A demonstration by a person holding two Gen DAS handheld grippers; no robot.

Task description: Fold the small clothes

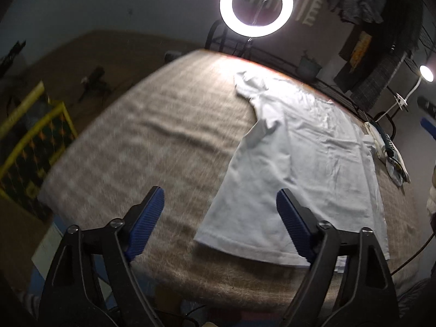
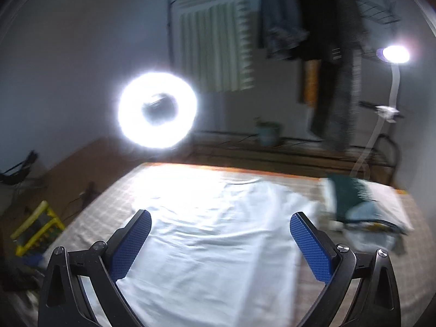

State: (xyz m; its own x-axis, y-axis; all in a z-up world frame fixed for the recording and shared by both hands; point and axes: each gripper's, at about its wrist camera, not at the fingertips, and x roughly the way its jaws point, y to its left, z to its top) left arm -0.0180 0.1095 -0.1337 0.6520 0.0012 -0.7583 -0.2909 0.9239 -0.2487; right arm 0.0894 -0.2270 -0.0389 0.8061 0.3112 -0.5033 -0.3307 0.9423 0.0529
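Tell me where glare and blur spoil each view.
Left wrist view: the ring light glares at the top and washes out the far end of the white shirt; the checked cover is smeared by motion blur. Right wrist view: the ring light blooms wider, bleaching the shirt beyond the open right gripper; the background is blurred throughout.

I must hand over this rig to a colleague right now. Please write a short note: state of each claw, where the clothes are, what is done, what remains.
Left claw: open, holds nothing, near the shirt's hem corner.
Right claw: open, holds nothing, over the shirt's body.
White T-shirt: spread flat on the beige blanket, one sleeve wrinkled. No fold visible yet.
Small pile of other clothes: at the blanket's far right edge, beside the shirt.
Left: fold the shirt, then probably the pile.
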